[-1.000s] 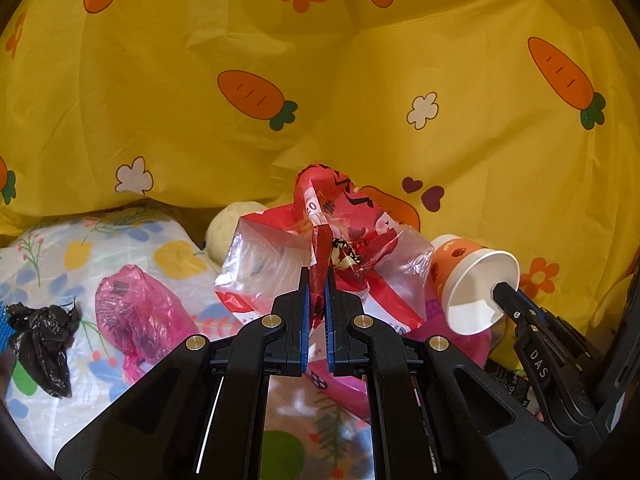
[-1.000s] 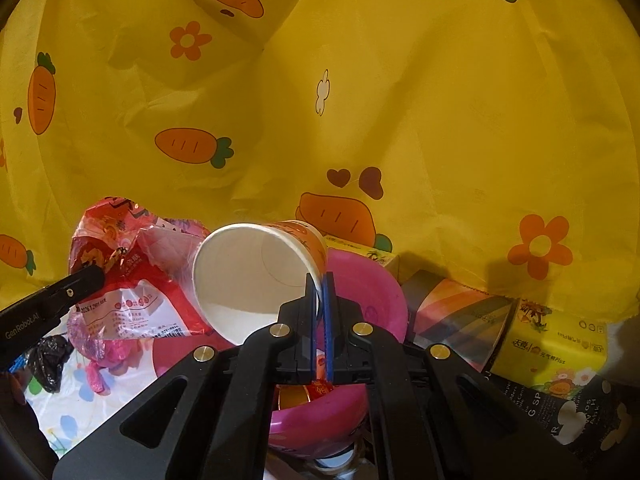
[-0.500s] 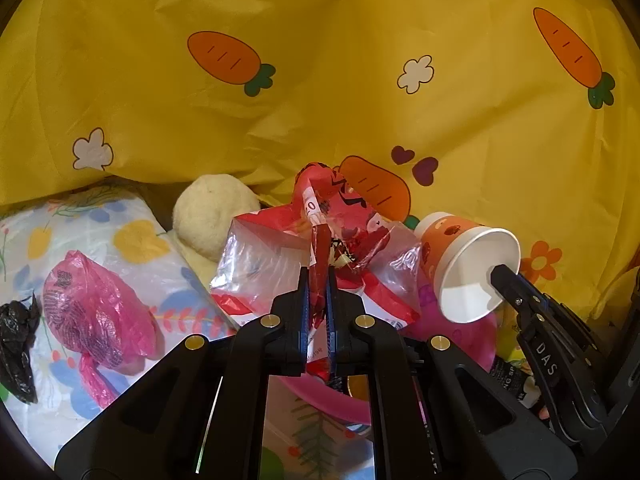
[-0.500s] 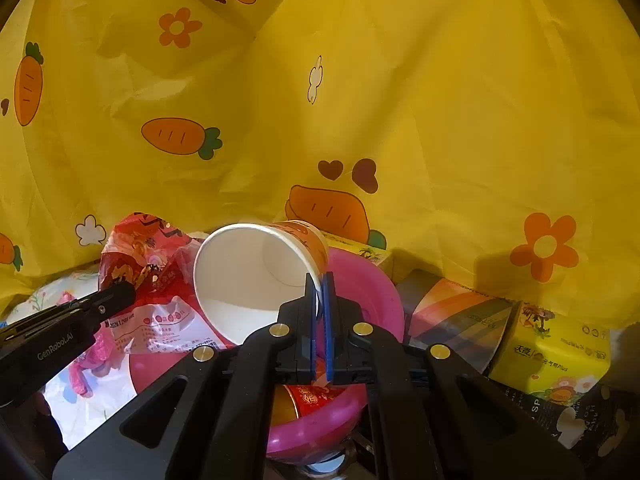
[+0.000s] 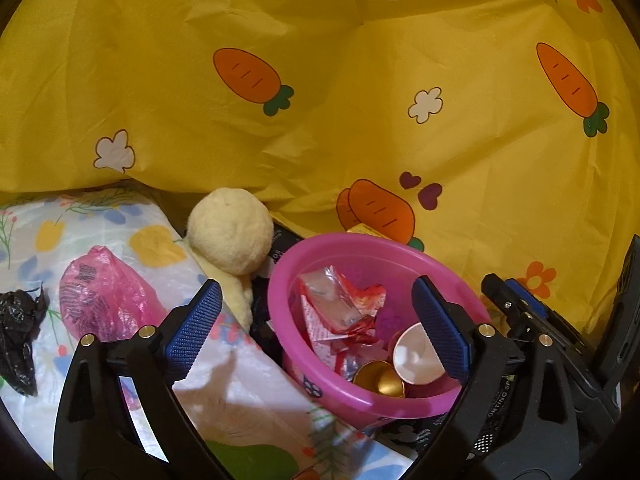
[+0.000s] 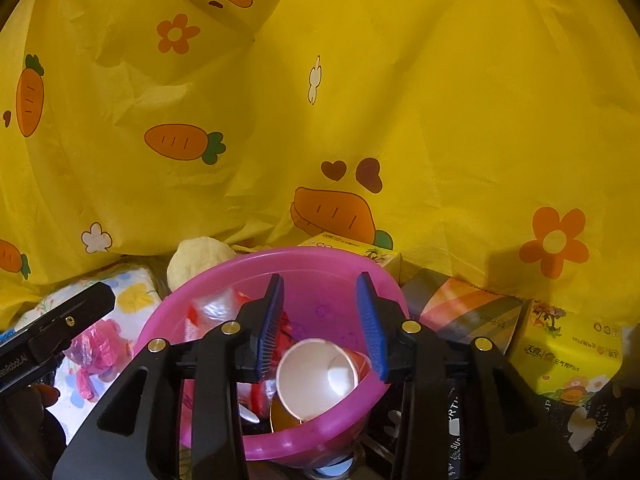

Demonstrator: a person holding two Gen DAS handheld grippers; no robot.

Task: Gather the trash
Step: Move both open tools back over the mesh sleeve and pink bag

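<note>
- Trash lies in the pink bowl (image 5: 320,396): red wrapper (image 5: 340,316) at its 10 o'clock, paper cup (image 6: 316,376) on its side.
- Left gripper (image 5: 316,328) has just sprung wide, empty; right gripper (image 6: 320,320) just opened partway, cup loose below.
- Only the left view shows a black bag (image 5: 20,332); only the right shows tissue packs (image 6: 568,352).

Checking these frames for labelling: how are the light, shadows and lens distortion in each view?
Left wrist view: dim warm light, dark fisheye corners, a gripper shadow on the flowered sheet, pink bowl sharp. Right wrist view: same bulging distortion, yellow cloth evenly lit, paper cup clear, boxes at the right edge darker.
</note>
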